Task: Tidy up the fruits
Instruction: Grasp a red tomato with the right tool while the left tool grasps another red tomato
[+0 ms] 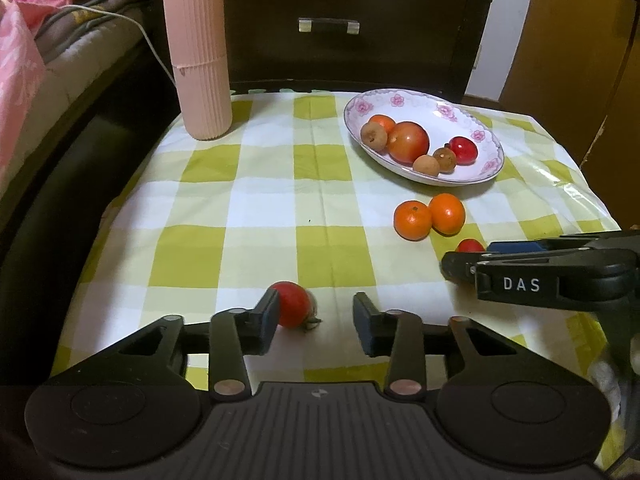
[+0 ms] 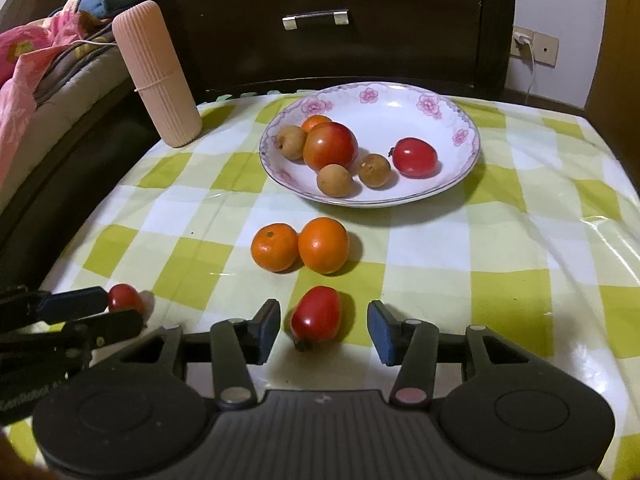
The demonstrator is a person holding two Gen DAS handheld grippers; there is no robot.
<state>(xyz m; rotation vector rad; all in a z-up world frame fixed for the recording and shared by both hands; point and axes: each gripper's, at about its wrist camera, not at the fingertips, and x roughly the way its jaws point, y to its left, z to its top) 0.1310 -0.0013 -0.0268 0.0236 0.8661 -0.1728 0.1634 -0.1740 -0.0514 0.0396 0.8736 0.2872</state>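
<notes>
Left gripper [image 1: 316,316] parted, one pad touching a small red tomato [image 1: 294,304] on the checked tablecloth [image 1: 240,200]. Right gripper [image 2: 324,326] parted around an oval red tomato [image 2: 316,312], pads clear. Ahead, two mandarins [image 2: 300,244] side by side (touching), then the floral plate [image 2: 440,184] of fruit; pink ribbed case [image 2: 156,76] upright far left.

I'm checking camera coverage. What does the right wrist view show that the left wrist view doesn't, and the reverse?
Only the right wrist view shows the wall socket with its white plug, and all of the tomato between the right gripper's open jaws. Only the left wrist view shows the right gripper's DAS lettering. Both show the plate, two tangerines, the pink ribbed case and the left gripper at its own tomato.
</notes>
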